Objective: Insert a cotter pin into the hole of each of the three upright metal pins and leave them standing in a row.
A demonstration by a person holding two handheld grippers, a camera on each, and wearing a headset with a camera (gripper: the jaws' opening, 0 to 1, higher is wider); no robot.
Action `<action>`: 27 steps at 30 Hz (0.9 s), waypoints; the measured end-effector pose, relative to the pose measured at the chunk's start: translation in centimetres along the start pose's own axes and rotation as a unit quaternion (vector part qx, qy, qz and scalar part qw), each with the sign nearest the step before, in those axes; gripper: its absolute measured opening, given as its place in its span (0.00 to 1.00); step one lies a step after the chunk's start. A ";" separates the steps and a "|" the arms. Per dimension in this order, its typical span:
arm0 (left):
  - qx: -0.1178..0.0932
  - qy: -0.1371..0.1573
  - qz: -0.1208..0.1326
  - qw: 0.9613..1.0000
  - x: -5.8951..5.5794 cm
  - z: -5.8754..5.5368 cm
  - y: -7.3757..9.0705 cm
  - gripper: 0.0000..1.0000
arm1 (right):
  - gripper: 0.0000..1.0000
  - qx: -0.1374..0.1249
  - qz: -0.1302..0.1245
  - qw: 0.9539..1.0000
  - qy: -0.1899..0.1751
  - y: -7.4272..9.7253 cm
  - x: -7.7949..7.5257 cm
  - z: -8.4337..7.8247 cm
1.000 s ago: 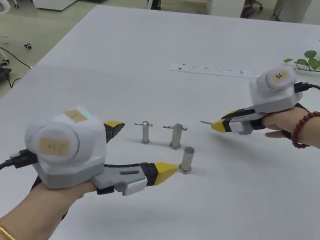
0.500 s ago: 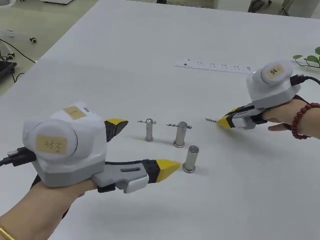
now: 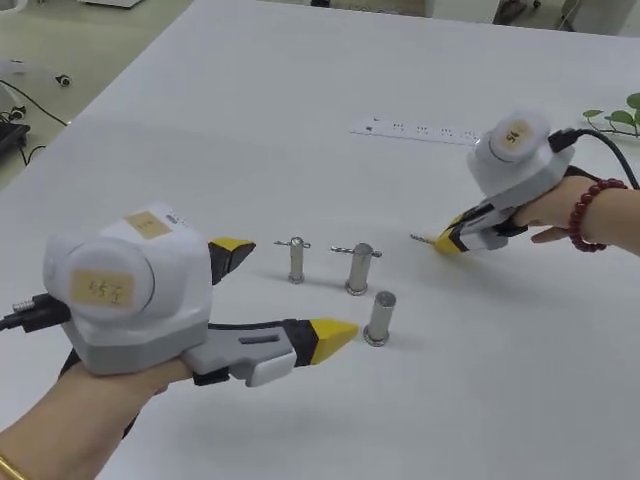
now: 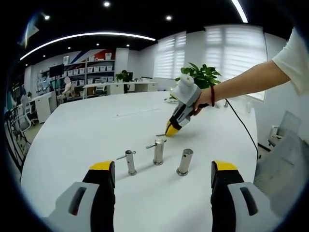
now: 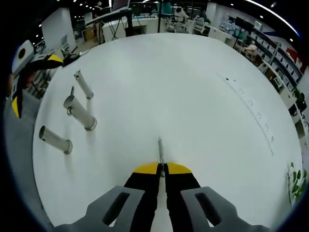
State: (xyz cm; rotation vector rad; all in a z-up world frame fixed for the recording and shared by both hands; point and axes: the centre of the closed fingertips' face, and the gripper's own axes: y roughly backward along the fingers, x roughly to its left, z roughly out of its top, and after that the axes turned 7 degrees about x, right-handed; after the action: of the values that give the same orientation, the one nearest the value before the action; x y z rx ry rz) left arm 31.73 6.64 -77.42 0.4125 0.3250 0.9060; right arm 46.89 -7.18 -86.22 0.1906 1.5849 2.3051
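Observation:
Three upright metal pins stand on the white table. The far-left pin (image 3: pixel 296 259) and the middle pin (image 3: pixel 358 267) each carry a cotter pin through the top. The nearest pin (image 3: pixel 379 317) has none. My right gripper (image 3: pixel 447 242) is shut on a cotter pin (image 5: pixel 160 150), whose tip sticks out toward the pins, a short way right of them. My left gripper (image 3: pixel 285 296) stands open just left of the pins, nothing between its jaws. In the left gripper view the three pins (image 4: pixel 158 152) stand ahead between the jaws of the left gripper (image 4: pixel 161 169).
A white power strip (image 3: pixel 420 131) lies flat on the table beyond the pins. A green plant (image 3: pixel 618 112) sits at the far right edge. Cables trail off the table's left side near the floor.
My right gripper has tilted and shifted slightly left and down with the cotter pin. The left gripper and the three pins have stayed put; the head view moved a little.

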 end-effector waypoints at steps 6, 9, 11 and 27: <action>0.001 0.000 -0.001 1.000 0.0 0.0 0.0 0.80 | 0.04 0.030 -0.007 0.999 0.035 -0.2 -0.2 0.0; 0.004 0.000 -0.001 1.000 0.0 -0.1 0.0 0.79 | 0.02 0.037 -0.014 0.998 0.047 -0.5 -0.8 0.1; 0.006 0.000 0.000 1.000 0.1 -0.2 0.0 0.78 | 0.02 0.045 -0.023 0.996 0.067 -0.5 -0.8 0.0; 0.016 -0.014 -0.003 1.000 -0.4 0.1 -0.2 0.75 | 0.02 0.042 -0.058 0.991 0.115 1.2 -0.5 0.4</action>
State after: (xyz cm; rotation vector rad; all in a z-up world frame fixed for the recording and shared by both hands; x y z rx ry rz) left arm 31.72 6.19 -77.38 0.4525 0.3147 0.8891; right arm 47.23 -7.39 -84.92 -0.1503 1.7539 2.2369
